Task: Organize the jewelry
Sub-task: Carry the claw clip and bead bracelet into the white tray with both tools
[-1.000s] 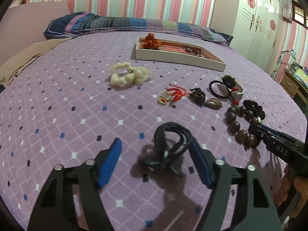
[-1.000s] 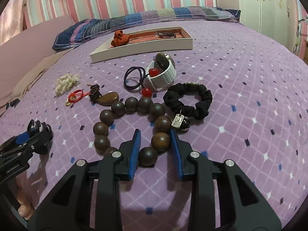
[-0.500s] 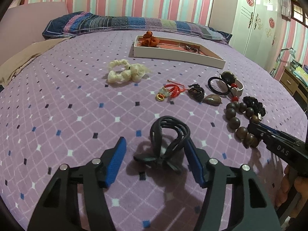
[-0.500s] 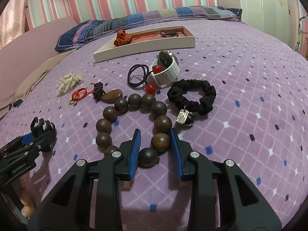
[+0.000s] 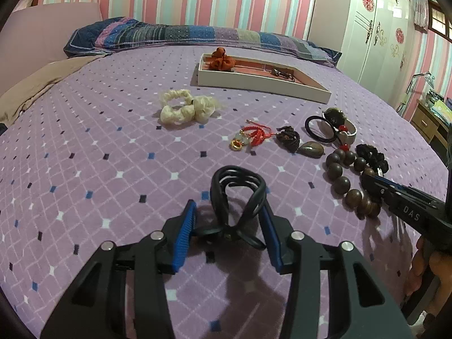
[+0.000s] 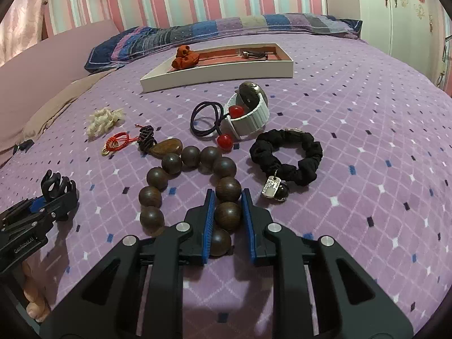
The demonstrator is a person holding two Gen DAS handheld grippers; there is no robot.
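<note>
left gripper [image 5: 228,226] fingers have been closing around the stiff, springy black hair claw [image 5: 237,195]; right gripper [image 6: 227,220] fingers, also closing, pinch a hard, smooth bead of the heavy wooden bracelet [image 6: 195,186] on the bed.

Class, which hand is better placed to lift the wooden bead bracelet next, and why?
Right. The right claw, whose jaws have just been closing, grips a bead of the wooden bead bracelet; the left claw, also closing, has the black hair clip between its pads, apart from the beads.
</note>
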